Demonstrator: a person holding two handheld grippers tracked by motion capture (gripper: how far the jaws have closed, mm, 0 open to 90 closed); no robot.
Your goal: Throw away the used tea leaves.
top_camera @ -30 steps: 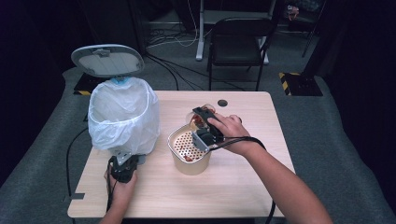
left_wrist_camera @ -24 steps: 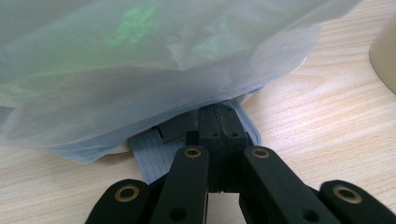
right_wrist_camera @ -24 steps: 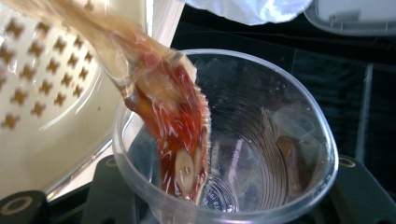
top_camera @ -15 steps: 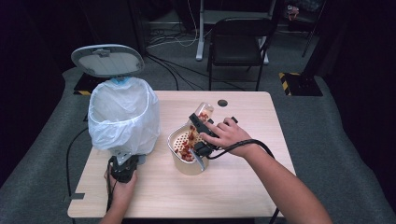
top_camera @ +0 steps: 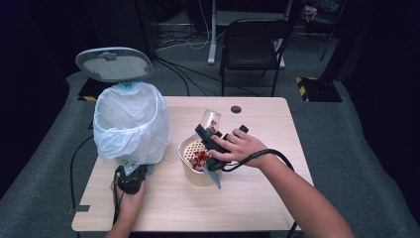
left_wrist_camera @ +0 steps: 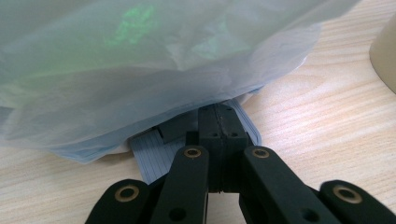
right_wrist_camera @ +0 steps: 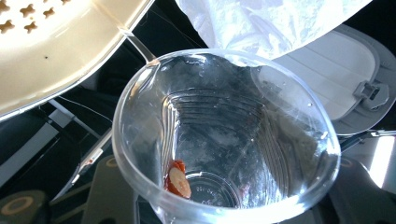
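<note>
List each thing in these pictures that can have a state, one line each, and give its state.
Clear cup: tipped over the strainer, nearly empty, one red piece stuck inside.
Strainer bowl: upright, holds red pieces.
Bin: lid up, white bag fitted.
Left gripper: shut on the bin's pedal.
Right gripper: shut on the cup.
</note>
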